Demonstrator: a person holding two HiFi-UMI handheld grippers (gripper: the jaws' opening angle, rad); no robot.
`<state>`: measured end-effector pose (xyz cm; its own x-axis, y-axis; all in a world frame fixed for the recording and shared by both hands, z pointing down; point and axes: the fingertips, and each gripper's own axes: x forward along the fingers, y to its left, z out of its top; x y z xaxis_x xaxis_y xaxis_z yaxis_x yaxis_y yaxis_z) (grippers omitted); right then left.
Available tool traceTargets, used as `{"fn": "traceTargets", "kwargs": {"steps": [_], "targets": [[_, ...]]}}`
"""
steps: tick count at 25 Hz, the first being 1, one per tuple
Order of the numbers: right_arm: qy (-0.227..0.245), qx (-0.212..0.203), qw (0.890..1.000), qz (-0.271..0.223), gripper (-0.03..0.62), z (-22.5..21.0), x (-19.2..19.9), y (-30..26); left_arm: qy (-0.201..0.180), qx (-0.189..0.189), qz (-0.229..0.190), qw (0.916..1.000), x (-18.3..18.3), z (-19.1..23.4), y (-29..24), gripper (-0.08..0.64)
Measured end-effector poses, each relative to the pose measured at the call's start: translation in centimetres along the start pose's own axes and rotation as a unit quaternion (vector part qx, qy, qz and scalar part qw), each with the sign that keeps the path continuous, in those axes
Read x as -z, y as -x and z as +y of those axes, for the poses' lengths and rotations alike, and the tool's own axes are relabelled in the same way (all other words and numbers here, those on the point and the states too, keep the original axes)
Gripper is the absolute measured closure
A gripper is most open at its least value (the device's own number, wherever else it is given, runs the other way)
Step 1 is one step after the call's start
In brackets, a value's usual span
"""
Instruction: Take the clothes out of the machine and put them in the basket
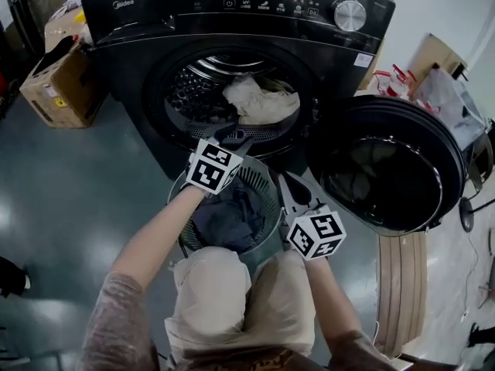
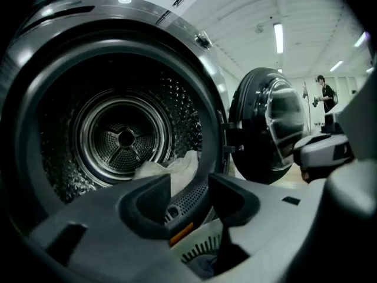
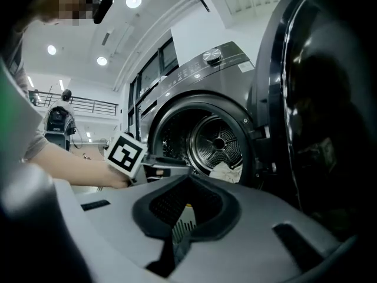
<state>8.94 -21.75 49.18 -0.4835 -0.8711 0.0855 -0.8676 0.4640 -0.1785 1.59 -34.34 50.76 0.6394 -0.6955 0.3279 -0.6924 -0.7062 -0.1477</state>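
A beige cloth (image 1: 259,99) lies in the drum of the black front-loading machine (image 1: 155,22); it also shows in the left gripper view as the cloth (image 2: 168,167) and in the right gripper view as the cloth (image 3: 228,171). Below the opening stands a round slatted basket (image 1: 267,178) holding dark clothes (image 1: 228,219). My left gripper (image 1: 236,136) hovers at the drum's lower lip, above the basket's far rim; the left gripper (image 2: 189,187) is open with nothing between its pads. My right gripper (image 1: 285,182) stays over the basket's right rim; the right gripper (image 3: 187,181) is shut and empty.
The machine's round door (image 1: 394,168) hangs open to the right, close beside my right gripper. A cardboard box (image 1: 62,83) sits on the floor at the left. The person's knees (image 1: 240,292) press against the basket's near side. A wooden board (image 1: 402,284) lies at the right.
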Motion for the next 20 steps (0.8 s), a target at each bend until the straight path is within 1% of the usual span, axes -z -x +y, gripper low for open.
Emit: {"fn": "traceTargets", "kwargs": {"steps": [2, 4, 7, 9, 10, 11, 12, 14, 16, 18, 20], "targets": [[-0.002, 0.003, 1.000, 0.003, 0.595, 0.0, 0.3, -0.5, -0.022, 0.001, -0.007, 0.9997, -0.7, 1.0, -2.5, 0.350], [-0.004, 0.005, 1.000, 0.007, 0.595, -0.1, 0.7, -1.1, -0.034, 0.004, -0.016, 0.9993, -1.3, 2.3, -5.0, 0.345], [-0.008, 0.011, 1.000, 0.015, 0.595, -0.5, 1.5, -2.4, -0.058, 0.003, -0.008, 0.9983, -1.8, 4.5, -8.3, 0.341], [-0.013, 0.016, 1.000, 0.018, 0.595, -0.9, 1.9, -3.2, -0.095, -0.003, 0.009, 0.9954, -1.7, 6.1, -10.4, 0.341], [-0.016, 0.019, 1.000, 0.018, 0.595, -1.1, 2.1, -3.6, -0.121, -0.005, 0.022, 0.9924, -1.3, 6.8, -11.5, 0.338], [-0.019, 0.021, 0.999, 0.018, 0.595, -1.4, 2.3, -4.0, -0.152, -0.003, 0.035, 0.9877, -1.0, 7.4, -12.6, 0.337], [-0.021, 0.024, 0.999, 0.018, 0.595, -1.6, 2.4, -4.4, -0.187, 0.001, 0.047, 0.9813, -0.6, 7.8, -13.6, 0.337], [-0.022, 0.029, 0.999, 0.020, 0.595, -1.9, 2.9, -5.2, -0.255, 0.010, 0.064, 0.9648, -0.1, 8.2, -15.6, 0.331], [-0.022, 0.031, 0.999, 0.024, 0.595, -2.0, 3.4, -5.9, -0.304, 0.016, 0.074, 0.9495, 0.1, 8.6, -17.6, 0.330], [-0.028, 0.033, 0.999, 0.028, 0.595, -2.1, 3.9, -6.6, -0.334, 0.016, 0.081, 0.9391, 0.3, 8.9, -19.5, 0.330], [-0.030, 0.035, 0.998, 0.032, 0.595, -2.3, 4.1, -7.0, -0.341, 0.016, 0.087, 0.9358, 0.6, 9.0, -21.3, 0.328]]}}
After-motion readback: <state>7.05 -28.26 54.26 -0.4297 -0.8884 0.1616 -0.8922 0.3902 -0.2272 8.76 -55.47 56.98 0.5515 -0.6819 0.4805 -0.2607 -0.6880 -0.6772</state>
